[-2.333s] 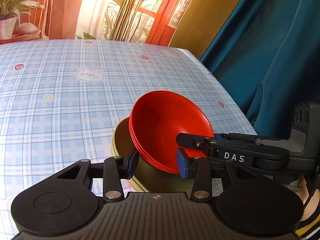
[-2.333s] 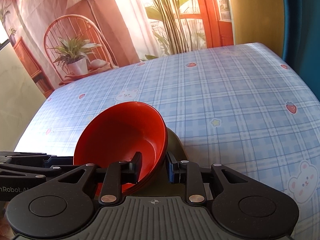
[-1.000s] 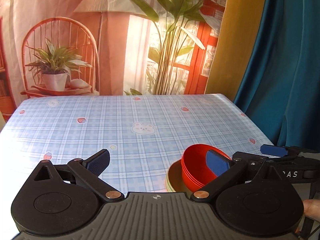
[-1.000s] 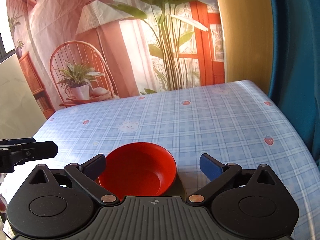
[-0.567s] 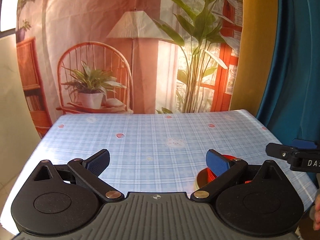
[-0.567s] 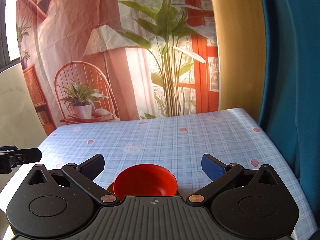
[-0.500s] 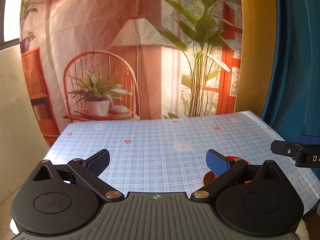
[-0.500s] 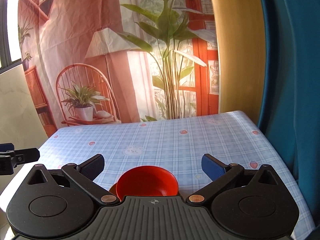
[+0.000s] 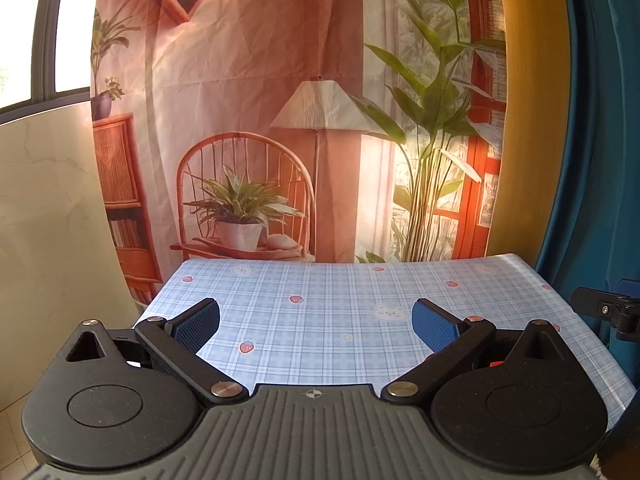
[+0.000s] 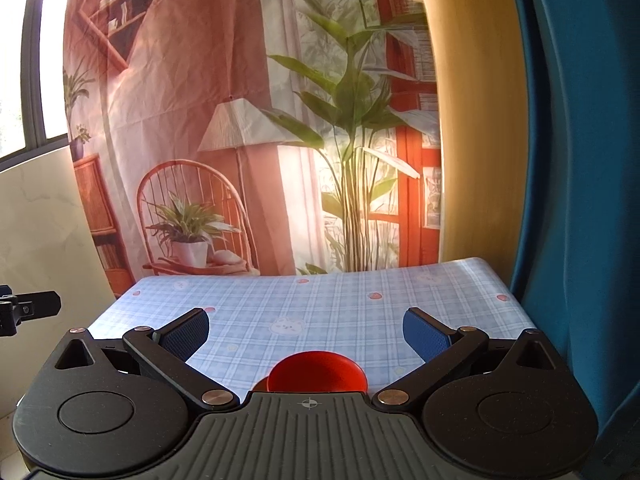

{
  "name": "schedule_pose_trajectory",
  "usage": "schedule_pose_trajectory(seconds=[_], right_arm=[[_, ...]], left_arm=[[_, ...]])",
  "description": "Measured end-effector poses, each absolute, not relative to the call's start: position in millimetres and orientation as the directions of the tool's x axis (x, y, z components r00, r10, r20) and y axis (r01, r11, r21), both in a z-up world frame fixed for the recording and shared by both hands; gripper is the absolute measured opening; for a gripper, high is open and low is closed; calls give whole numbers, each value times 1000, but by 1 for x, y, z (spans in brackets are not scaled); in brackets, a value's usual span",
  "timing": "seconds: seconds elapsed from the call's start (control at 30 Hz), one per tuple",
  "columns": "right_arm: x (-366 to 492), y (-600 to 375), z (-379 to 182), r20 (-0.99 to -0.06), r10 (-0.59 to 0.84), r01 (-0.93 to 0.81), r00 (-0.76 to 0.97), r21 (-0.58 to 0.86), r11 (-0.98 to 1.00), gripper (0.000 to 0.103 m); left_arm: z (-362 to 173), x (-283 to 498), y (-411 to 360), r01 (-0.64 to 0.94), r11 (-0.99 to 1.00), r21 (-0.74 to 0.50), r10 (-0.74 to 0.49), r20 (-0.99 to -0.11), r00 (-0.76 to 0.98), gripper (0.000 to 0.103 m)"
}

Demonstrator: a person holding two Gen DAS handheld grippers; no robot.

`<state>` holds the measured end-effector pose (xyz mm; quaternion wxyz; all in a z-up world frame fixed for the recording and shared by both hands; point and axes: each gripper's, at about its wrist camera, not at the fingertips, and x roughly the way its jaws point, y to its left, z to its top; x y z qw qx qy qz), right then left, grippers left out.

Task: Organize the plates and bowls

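A stack of red bowls [image 10: 318, 372] sits on the blue checked table [image 10: 320, 304] near its front edge, low in the right wrist view, partly hidden by the gripper body. In the left wrist view only a red sliver of the bowls [image 9: 496, 363] shows behind the right finger. My right gripper [image 10: 306, 330] is open and empty, held above and behind the bowls. My left gripper [image 9: 316, 320] is open and empty, well back from the table. The olive plate under the bowls is hidden.
A printed backdrop [image 9: 280, 120] with a chair, lamp and plants hangs behind the table. A teal curtain [image 10: 580, 160] hangs at the right. The right gripper's tip [image 9: 604, 310] shows at the left wrist view's right edge; the left gripper's tip [image 10: 28, 308] shows at the right wrist view's left.
Both grippers have let go of the red bowls, opened wide and drawn back and up from the table. The bowls now look smaller and lower in both views.
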<state>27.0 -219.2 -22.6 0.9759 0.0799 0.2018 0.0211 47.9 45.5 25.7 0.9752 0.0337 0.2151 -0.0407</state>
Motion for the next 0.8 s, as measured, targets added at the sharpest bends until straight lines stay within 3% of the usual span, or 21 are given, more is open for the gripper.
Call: schedule_pose_trajectory(seconds=[0.4,0.8], right_arm=[[-23,-191,-10,-387,104,-56,916,132,990,103],[-41,-182,-9,-369,57,-21,928,101,995,103]], left_arm=[[35,-9,44,94,991,93,-56,-354,934,103],[23,-17,46,121,991,66,-86,-391,917,103]])
